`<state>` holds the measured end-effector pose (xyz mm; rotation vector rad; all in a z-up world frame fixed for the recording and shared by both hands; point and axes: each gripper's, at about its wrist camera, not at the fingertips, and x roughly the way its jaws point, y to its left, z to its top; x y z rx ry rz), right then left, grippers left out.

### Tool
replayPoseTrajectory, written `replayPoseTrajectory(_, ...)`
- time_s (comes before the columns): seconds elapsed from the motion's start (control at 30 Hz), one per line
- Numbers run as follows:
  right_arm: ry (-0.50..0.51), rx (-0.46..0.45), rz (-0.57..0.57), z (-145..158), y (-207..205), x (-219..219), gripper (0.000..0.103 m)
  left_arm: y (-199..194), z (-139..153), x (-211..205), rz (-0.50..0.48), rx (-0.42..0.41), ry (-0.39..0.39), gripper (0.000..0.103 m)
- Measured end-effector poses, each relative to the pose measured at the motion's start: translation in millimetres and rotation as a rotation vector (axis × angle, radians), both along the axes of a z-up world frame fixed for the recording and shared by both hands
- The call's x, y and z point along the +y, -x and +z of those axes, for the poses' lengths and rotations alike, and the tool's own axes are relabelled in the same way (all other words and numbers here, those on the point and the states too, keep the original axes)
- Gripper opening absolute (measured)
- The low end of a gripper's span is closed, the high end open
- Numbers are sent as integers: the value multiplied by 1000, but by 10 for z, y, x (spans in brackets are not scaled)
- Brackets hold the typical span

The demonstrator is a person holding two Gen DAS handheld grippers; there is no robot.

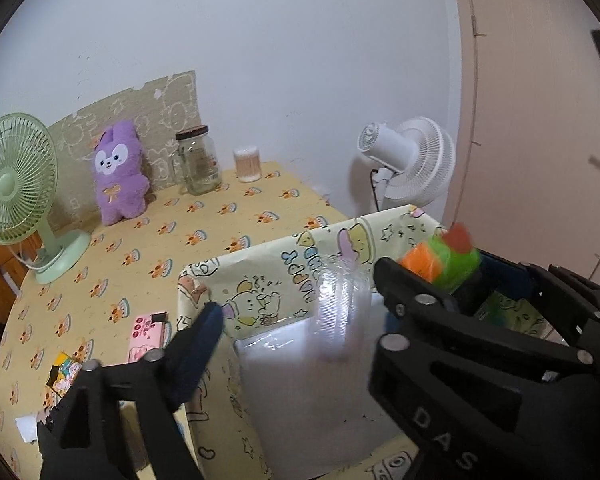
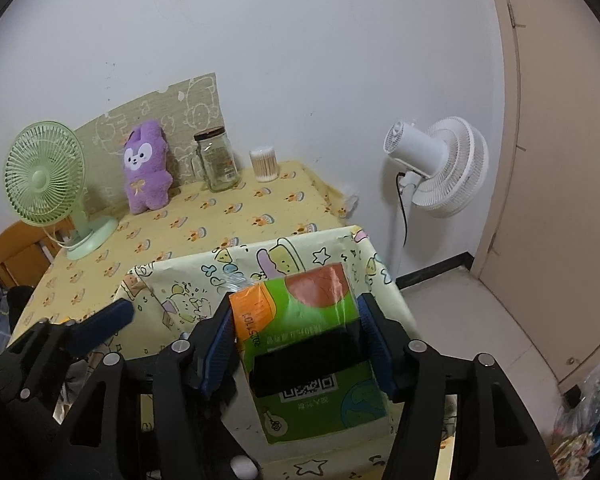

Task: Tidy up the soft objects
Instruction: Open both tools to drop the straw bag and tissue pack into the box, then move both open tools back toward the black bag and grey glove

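The green tissue pack (image 2: 312, 344) sits pinched between the right gripper (image 2: 296, 344) pads above the cartoon-print box (image 2: 180, 292). The left gripper (image 1: 300, 304) is spread wide over the box (a white bag (image 1: 300, 392) inside).

"HAPPY" stands on the box (image 1: 300, 268); "DAS" on the right tool (image 1: 416, 276).

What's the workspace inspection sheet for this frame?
Surface: yellow cake-print tablecloth.
Job's things: green-orange tissue pack above cartoon-print storage box; white plastic-wrapped pack inside box; purple plush bunny against wall.
Clutter: glass jar, cotton-swab tub, pink card.
Grippers: right tool shut on pack; left tool open.
Cables: black cord from white fan.
Surroundings: green desk fan, door.
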<state>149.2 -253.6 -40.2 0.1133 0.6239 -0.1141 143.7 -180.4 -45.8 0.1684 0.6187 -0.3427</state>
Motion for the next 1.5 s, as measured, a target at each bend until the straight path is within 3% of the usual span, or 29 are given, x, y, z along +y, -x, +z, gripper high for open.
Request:
replayPoseTrajectory(0.13, 33, -12, -24, 31, 36, 10, 93, 49, 18, -21, -17, -1, -3, 91)
replayPoseTrajectory(0.3, 51, -29, -32, 85, 107, 31, 98, 113, 55, 1, -10, -10, -1, 93)
replayPoseTrajectory(0.63, 67, -71, -23, 239, 309, 154, 103, 304, 174, 119, 1, -49, 11, 94)
replayPoseTrajectory(1.5, 113, -146, 53, 563, 786, 685, 103, 824, 428, 635, 35, -135, 57, 97)
